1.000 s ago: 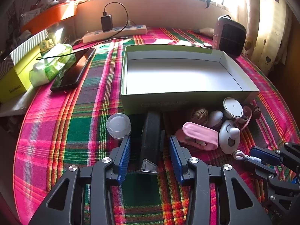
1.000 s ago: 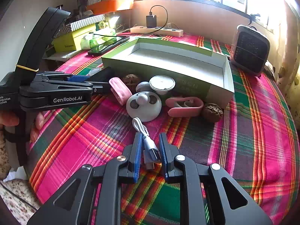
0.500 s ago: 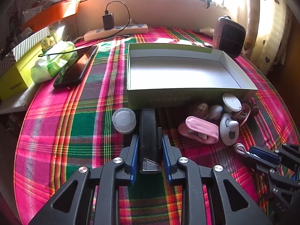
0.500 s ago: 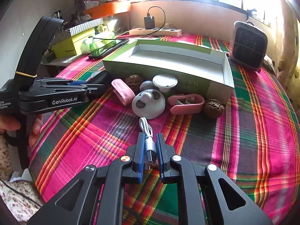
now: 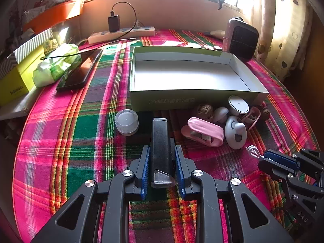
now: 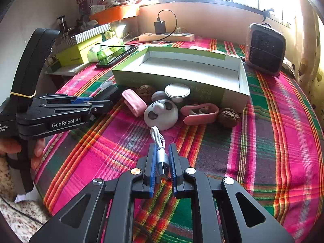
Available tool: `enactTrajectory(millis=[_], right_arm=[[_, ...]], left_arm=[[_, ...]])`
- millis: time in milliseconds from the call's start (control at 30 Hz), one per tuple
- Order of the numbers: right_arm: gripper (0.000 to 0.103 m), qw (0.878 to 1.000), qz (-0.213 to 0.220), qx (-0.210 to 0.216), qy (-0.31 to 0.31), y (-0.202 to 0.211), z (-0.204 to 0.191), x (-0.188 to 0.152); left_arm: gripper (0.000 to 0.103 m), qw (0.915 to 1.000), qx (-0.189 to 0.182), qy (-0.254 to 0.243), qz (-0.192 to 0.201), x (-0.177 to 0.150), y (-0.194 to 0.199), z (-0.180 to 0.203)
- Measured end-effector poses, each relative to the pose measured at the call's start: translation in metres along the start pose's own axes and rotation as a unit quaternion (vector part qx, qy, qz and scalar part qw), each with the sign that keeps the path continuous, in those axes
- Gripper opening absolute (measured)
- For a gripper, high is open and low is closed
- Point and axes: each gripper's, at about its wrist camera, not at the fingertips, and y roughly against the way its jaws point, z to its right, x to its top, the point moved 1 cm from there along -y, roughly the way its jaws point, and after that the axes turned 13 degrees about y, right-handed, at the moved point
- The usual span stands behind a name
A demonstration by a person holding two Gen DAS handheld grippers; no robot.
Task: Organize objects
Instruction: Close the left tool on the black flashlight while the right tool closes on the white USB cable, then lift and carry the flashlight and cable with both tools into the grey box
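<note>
A: What have the left tongs got?

B: They are clamped on a black stapler-like bar, blue pads pressed to both its sides. It points toward the green tray, its far end just short of the tray's front wall.

A: And the right tongs?

B: Closed on the plug end of a short white cable; its loop lies on the plaid cloth of the bench, in front of the tray.

A: What else sits by the tray?

B: Against its front wall: a pink clip, two walnuts, a white panda-faced gadget, a round white disc. A clear cap stands near the tray's front left corner. A phone lies well to the tray's left, a small heater behind its right end.
</note>
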Motion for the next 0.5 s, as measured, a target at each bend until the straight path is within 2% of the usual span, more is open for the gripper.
enactTrajectory(millis=[500], right_arm=[[0.013,0.999,0.032,-0.01,-0.01,0.013,0.008,0.023]], left_arm=[[0.021,0.9995,-0.021,-0.005,0.025,0.016,0.02,0.009]])
